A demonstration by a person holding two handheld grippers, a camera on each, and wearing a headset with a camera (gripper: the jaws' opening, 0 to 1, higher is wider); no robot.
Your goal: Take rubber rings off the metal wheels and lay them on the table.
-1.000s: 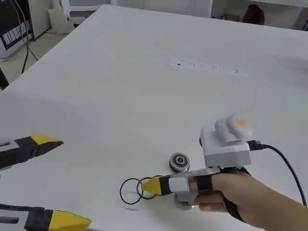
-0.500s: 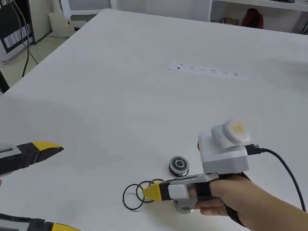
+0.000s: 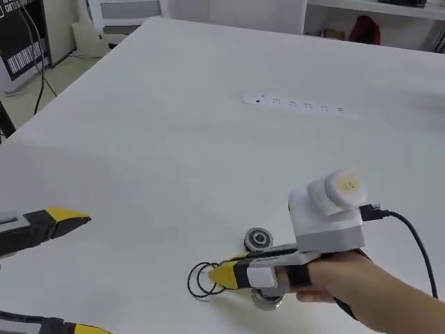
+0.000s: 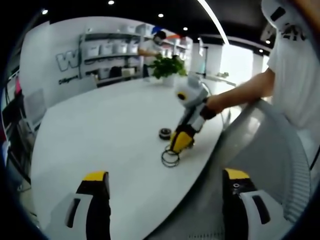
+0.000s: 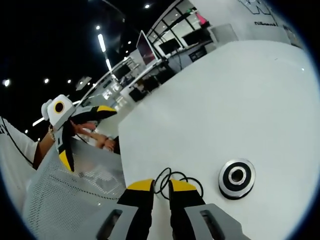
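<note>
At near counter (image 3: 208,139) edge: right gripper (image 3: 224,275) jaws nearly together at rings (image 3: 200,280), pinch unclear. Left gripper (image 3: 87,273) jaws spread wide. Rings likely thin, light, floppy; pinch cord anywhere. Wheel (image 3: 259,239) likely heavy, rolls.

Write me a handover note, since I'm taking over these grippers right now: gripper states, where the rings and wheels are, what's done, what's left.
Left gripper: open, empty, off to the side of the work.
Right gripper: jaws nearly together at the rubber rings; unclear if it pinches one.
The rings lie as overlapping black loops on the table, beside a metal wheel.
Done: some rings off.
Left: release, then check the wheel for more rings; I cannot tell from here.
</note>
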